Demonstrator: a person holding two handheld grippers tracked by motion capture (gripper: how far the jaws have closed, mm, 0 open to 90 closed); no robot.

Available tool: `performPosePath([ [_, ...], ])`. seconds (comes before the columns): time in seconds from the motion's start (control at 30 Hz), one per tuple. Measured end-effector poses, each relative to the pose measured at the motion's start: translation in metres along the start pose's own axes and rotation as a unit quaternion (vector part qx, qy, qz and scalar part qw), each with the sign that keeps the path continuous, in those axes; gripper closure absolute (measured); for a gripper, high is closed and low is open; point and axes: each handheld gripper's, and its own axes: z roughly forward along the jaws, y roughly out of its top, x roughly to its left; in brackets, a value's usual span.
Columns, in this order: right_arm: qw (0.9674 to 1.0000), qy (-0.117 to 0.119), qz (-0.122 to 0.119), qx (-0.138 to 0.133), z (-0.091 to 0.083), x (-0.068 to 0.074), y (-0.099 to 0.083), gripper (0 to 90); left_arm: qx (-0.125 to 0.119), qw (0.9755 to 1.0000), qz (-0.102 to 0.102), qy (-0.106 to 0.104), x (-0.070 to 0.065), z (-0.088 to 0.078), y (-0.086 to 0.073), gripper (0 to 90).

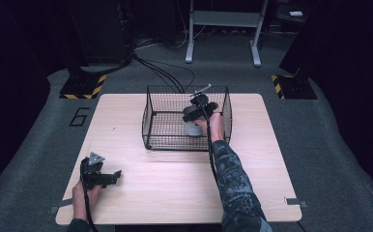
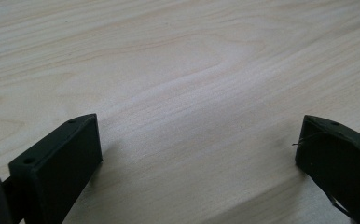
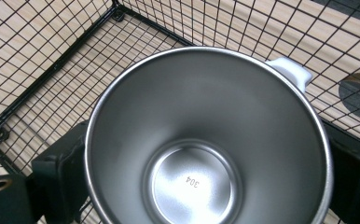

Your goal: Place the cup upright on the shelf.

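Observation:
A stainless steel cup (image 3: 206, 140) with a white handle (image 3: 291, 71) stands mouth-up inside a black wire basket (image 1: 151, 116) at the middle back of the wooden table (image 1: 175, 193). My right gripper (image 3: 208, 128) reaches into the basket from above, and its jaws press on the cup's two sides. In the high view the cup (image 1: 193, 128) shows grey below that gripper (image 1: 198, 114). Whether the cup rests on the basket floor I cannot tell. My left gripper (image 1: 114, 176) lies at the table's front left, its jaws wide apart over bare wood (image 2: 197, 119).
The basket's wire walls (image 3: 52, 70) close around the cup on all sides. Beyond the table's far edge are cables (image 1: 165, 72) on grey carpet, a white stand (image 1: 223, 29) and yellow-black striped bases (image 1: 83, 87).

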Motion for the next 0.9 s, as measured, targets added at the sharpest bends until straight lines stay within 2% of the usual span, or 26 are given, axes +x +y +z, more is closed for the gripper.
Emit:
performPosePath([
  [0.07,1.0000,-0.003,-0.008,0.000,0.0018,0.0024,0.0019,6.2,0.000,1.0000,0.000,0.000,0.0000,0.0000,0.0000,0.1],
  [0.27,0.9999,-0.012,-0.005,-0.004,0.0040,0.0034,0.0007,6.1,0.001,1.0000,0.000,0.000,0.0000,-0.0001,0.0000,0.1],
  [0.57,0.9998,-0.008,0.005,0.016,0.0002,-0.0003,-0.0049,5.9,0.000,1.0000,0.000,0.000,-0.0001,-0.0001,0.0000,0.2],
  [0.73,0.9997,-0.014,-0.006,0.020,-0.0012,0.0025,-0.0053,5.6,0.001,1.0000,0.000,0.000,-0.0001,-0.0001,0.0001,0.2],
  [0.9,0.9996,-0.005,-0.003,0.027,-0.0016,0.0006,-0.0042,1.2,0.000,1.0000,0.001,0.000,0.0000,-0.0001,0.0000,0.1],
])
